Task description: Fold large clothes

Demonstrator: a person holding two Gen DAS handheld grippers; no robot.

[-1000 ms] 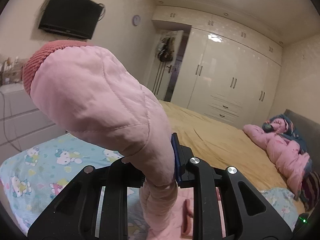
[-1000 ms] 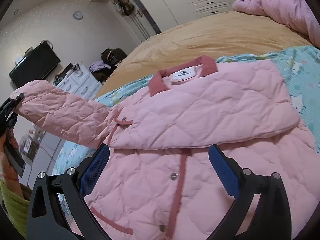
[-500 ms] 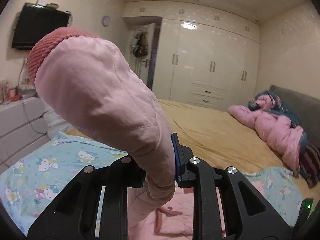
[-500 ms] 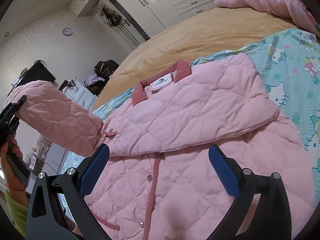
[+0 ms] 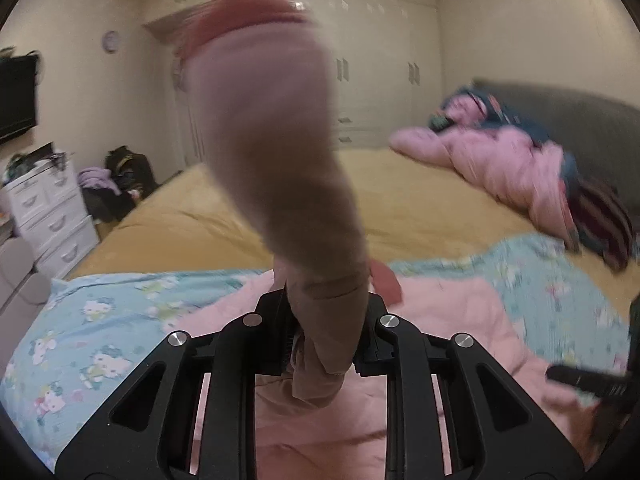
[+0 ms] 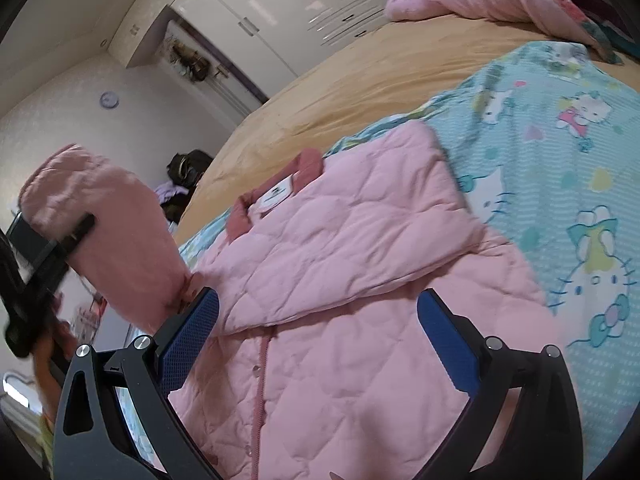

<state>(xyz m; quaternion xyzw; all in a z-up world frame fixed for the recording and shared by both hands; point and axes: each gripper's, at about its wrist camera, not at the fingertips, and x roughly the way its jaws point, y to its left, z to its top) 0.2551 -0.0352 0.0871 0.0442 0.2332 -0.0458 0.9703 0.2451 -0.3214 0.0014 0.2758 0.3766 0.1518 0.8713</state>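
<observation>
On the bed [image 6: 340, 80] our left gripper [image 5: 325, 332] is clamped on the raised sleeve [image 5: 276, 152] of the jacket [image 6: 360, 320] spread on the blanket [image 6: 560, 160], while our right gripper [image 6: 320, 340] hovers wide open, holding nothing, above it.

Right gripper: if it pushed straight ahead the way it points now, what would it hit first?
Most likely the pink quilted jacket: the open right gripper points at its folded-over panel, with nothing visible between. Depth is unclear.
</observation>
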